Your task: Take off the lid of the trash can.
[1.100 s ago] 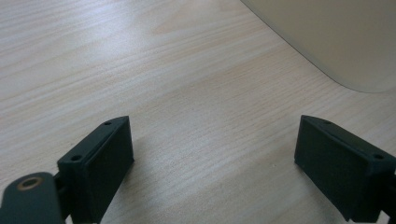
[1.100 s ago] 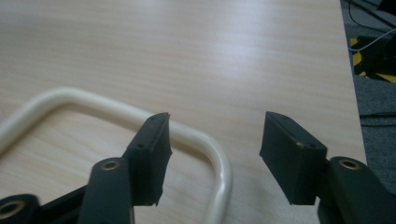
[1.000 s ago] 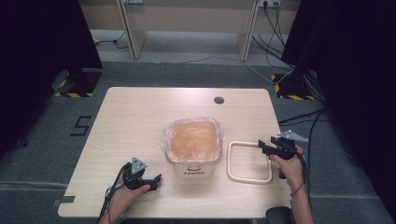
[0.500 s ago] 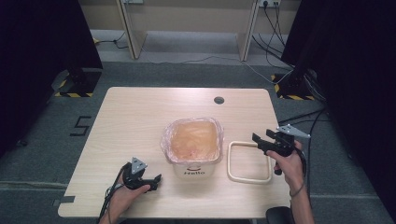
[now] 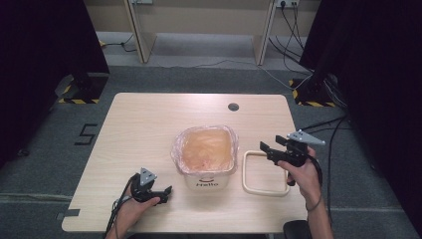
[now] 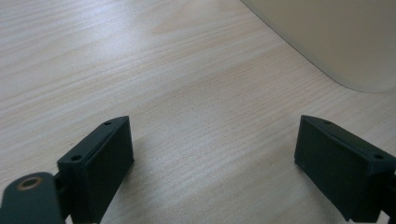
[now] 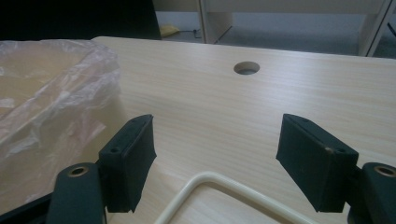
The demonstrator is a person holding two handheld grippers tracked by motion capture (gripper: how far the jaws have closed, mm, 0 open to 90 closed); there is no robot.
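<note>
The frame (image 5: 265, 173), a cream rounded-square loop of thin tubing, lies flat on the table (image 5: 149, 129) at the near right, just beside the bin (image 5: 206, 158). Above its right edge hangs the right gripper (image 5: 264, 149), in a hand, with its jaws pointing left toward the bin. Those jaws have just been opening and now stand wide apart with nothing between them; in the right gripper view the frame's curved corner (image 7: 219, 183) sits below and between the two black pads, untouched.

Over at the near left, the left gripper (image 5: 166, 189) rests low on the table in the other hand, jaws spread and empty, only bare wood grain between them. In the left gripper view the bin's pale wall (image 6: 336, 37) rises at the top right, apart from the pads.

On to the bin itself: a cream square tub in the middle of the table, lined with a clear plastic bag (image 5: 205, 149) whose edge folds out over the rim. Inside, the bag looks orange-tinted and crinkled; whether it holds anything I can't tell. The front wall reads "Hello" (image 5: 206, 183) under a small curved mark.

Farther back, a round hole (image 5: 233, 106) pierces the tabletop. Beyond the table, a "5" (image 5: 87, 133) is marked on the grey floor at the left.
</note>
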